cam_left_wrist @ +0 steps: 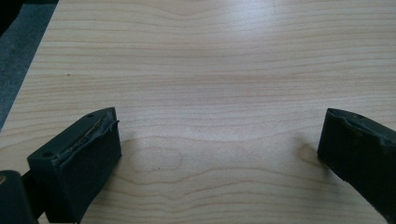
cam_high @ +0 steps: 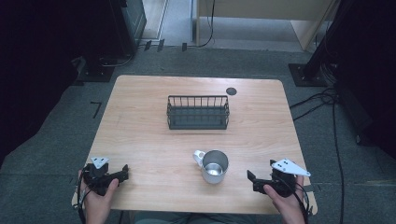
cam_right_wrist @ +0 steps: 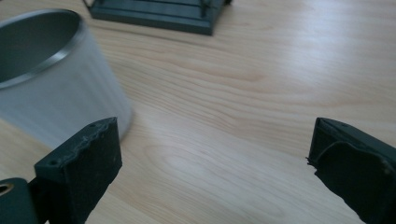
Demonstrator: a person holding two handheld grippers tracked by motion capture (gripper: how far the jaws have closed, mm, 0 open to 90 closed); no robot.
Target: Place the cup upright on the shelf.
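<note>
A metal mug (cam_high: pixel 214 165) with a white handle stands upright near the table's front middle. In the right gripper view the mug (cam_right_wrist: pixel 51 79) is close on the left, just beyond the left jaw. A dark wire basket (cam_high: pixel 198 112) sits at the table's centre back, and its corner (cam_right_wrist: pixel 159 14) appears at the top of the right gripper view. My left gripper (cam_high: pixel 125 171) rests open at the front left corner, over bare wood (cam_left_wrist: pixel 219 140). At the front right, my right gripper (cam_high: pixel 251 179) is open, a short way right of the mug, holding nothing (cam_right_wrist: pixel 212 158).
A small round black disc (cam_high: pixel 231 91) lies on the wooden table (cam_high: pixel 149 140) near its back right. Cables and stand bases lie on the grey floor around the table. Bare wood stretches between the basket and the mug.
</note>
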